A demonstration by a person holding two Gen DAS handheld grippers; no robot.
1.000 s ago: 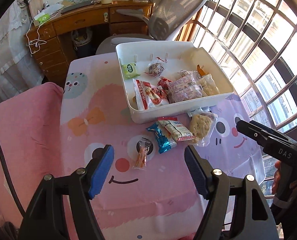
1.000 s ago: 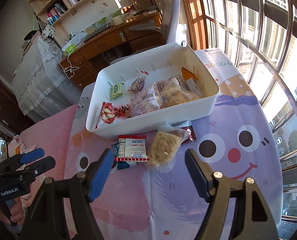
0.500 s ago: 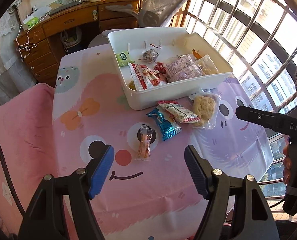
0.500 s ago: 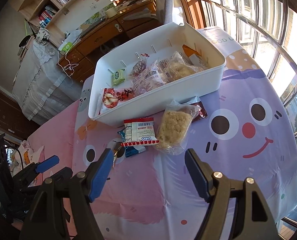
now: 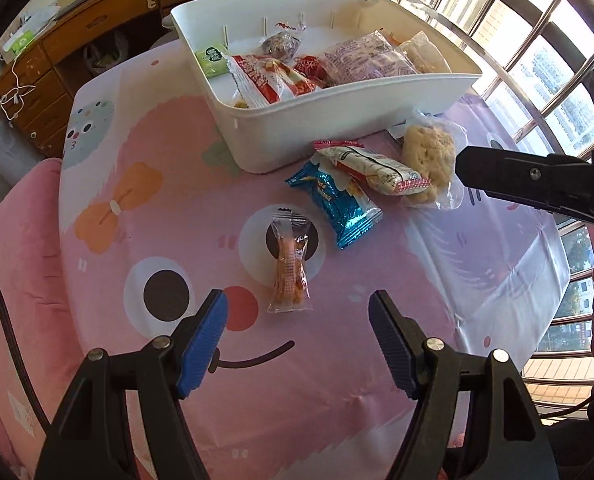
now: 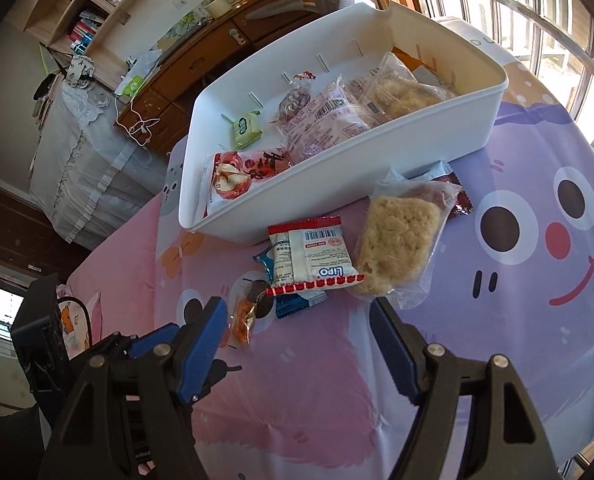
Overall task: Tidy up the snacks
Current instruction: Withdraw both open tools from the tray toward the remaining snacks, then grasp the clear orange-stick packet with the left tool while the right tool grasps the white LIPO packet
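The white rectangular plastic bin point(image 5: 349, 120) on the counter point(image 5: 145, 184) already holds about 7 snack packets, while 5 more lie just in front of it, both the left claw point(image 5: 297, 316) and right claw point(image 6: 297, 316) gaping empty above them.

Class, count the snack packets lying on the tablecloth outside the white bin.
5: orange snack packet, blue wrapper, Lipo packet, rice cake, dark-red packet half-hidden behind it. Others may hide.
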